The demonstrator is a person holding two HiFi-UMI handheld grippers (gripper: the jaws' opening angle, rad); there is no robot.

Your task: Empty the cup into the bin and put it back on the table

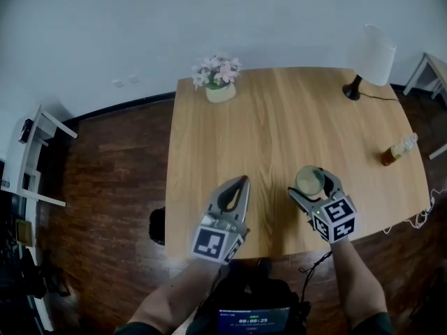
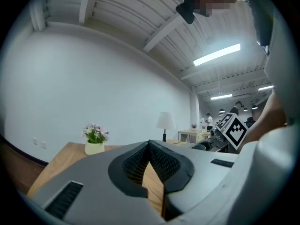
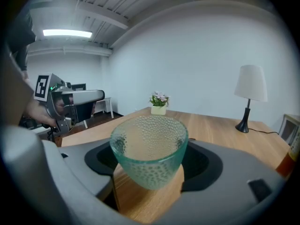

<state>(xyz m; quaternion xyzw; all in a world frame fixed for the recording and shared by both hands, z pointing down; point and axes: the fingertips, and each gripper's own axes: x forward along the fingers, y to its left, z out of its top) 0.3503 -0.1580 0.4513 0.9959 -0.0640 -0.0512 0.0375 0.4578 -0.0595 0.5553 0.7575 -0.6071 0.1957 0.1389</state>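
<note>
A clear green dimpled glass cup (image 1: 309,181) (image 3: 149,149) stands upright between the jaws of my right gripper (image 1: 312,185) (image 3: 149,172), near the front edge of the wooden table (image 1: 279,117). The dark pads sit against its sides, so the gripper is shut on it. The cup looks empty. My left gripper (image 1: 241,182) (image 2: 149,146) hovers over the table's front left part, its jaws shut together with nothing in them. A dark bin (image 1: 157,225) shows partly on the floor by the table's left edge.
A pot of pink flowers (image 1: 220,89) stands at the table's far left, a white lamp (image 1: 370,58) at the far right, and a bottle (image 1: 398,149) near the right edge. A white shelf (image 1: 35,166) stands on the floor at the left.
</note>
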